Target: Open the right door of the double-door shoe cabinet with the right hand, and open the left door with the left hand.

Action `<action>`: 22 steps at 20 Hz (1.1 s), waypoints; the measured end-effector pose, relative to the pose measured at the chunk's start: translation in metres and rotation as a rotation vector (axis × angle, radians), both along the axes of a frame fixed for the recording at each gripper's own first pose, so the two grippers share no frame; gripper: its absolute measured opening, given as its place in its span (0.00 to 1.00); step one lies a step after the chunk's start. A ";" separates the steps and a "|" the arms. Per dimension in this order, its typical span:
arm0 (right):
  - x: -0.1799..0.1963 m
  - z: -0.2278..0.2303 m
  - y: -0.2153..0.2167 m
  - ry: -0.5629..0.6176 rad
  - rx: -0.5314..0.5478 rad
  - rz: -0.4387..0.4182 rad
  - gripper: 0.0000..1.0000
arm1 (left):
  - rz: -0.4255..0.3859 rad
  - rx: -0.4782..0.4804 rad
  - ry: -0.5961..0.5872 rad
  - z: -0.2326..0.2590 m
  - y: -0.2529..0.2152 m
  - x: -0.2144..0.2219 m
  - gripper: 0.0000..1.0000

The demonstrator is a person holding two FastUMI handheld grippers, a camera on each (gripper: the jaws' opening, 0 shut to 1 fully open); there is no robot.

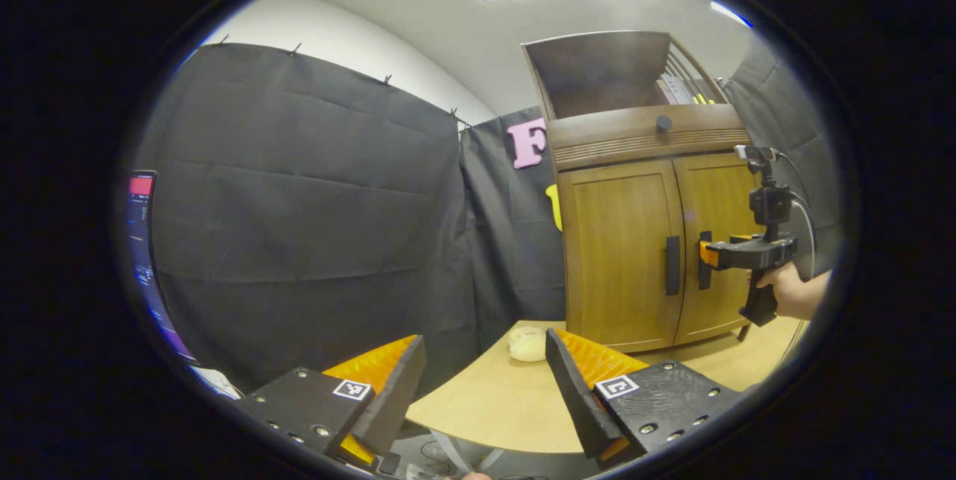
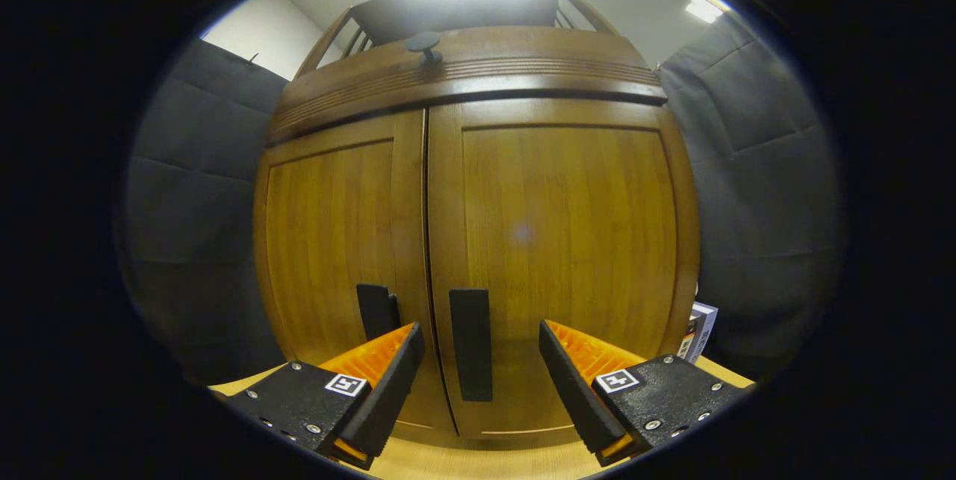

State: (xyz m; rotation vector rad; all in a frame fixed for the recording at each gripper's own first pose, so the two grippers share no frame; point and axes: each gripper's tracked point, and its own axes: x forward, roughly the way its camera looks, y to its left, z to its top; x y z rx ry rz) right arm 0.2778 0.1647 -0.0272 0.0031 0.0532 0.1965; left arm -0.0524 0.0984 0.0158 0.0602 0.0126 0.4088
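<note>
Black cloth walls close in the booth around a pale wooden table (image 1: 485, 405), and at its far end stands the double-door shoe cabinet (image 1: 642, 241), both doors shut so nothing of its inside shows. Above the doors runs a ribbed drawer front with a round dark knob (image 2: 424, 42), and on top sits an open-fronted upper shelf (image 1: 605, 73) with some slim light and yellow items leaning at its right end, too small to tell apart. In the right gripper view the right gripper (image 2: 482, 372) is released, its fingers spread wide close in front of the cabinet, with the right door's dark vertical handle (image 2: 470, 343) standing between them and neither finger touching it; the left door's handle (image 2: 376, 310) sits just behind the left-hand finger. A small box (image 2: 698, 331) stands on the table beside the cabinet's right side. In the left gripper view the left gripper (image 1: 485, 383) is also released, jaws wide apart and holding nothing, well back from the cabinet over the table's near edge. A pale rounded lump (image 1: 527, 343) lies on the table near the cabinet's left corner. A hand (image 1: 792, 290) holds the right gripper up to the handles.
</note>
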 end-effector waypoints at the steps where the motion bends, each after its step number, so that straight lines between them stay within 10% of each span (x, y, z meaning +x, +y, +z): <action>1: 0.007 -0.005 0.001 0.016 0.004 -0.002 0.92 | 0.005 -0.003 0.005 0.000 0.001 0.000 0.98; 10: 0.045 -0.033 0.005 0.109 0.042 -0.023 0.70 | 0.052 -0.004 0.010 0.002 0.004 -0.002 0.98; 15: 0.044 -0.038 0.011 0.135 0.001 0.009 0.34 | 0.065 -0.012 0.009 0.002 0.006 -0.002 0.98; 22: 0.029 -0.035 0.009 0.141 -0.019 0.028 0.27 | 0.028 -0.021 -0.006 0.003 0.002 -0.002 0.98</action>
